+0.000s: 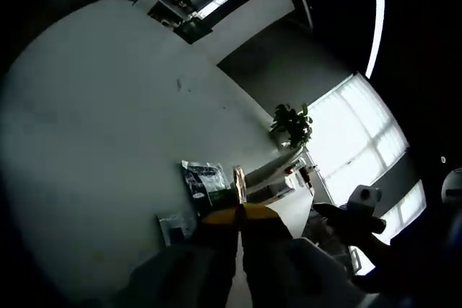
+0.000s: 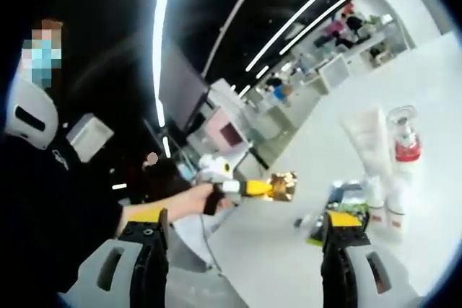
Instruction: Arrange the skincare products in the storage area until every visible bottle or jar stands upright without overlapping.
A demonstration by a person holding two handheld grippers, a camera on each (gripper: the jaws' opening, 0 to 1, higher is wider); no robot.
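Note:
My left gripper (image 1: 240,214) is shut on a small gold-coloured item (image 1: 239,180), held up above the white table (image 1: 108,142). In the right gripper view the left gripper (image 2: 268,188) comes in from the left in a hand, with the same gold item (image 2: 283,185) at its tip. My right gripper (image 2: 246,216) stands open, its jaws wide apart with nothing between them. On the table to the right stand a white tube (image 2: 364,142), a clear-capped bottle with a red band (image 2: 405,141) and small white bottles (image 2: 385,203). A dark packet (image 2: 346,192) lies beside them.
A dark packet (image 1: 203,178) and another flat item (image 1: 173,226) lie on the table beyond the left jaws. A potted plant (image 1: 292,125) stands near bright windows. A person in dark clothing (image 2: 50,200) is at the left; shelves (image 2: 339,55) stand far off.

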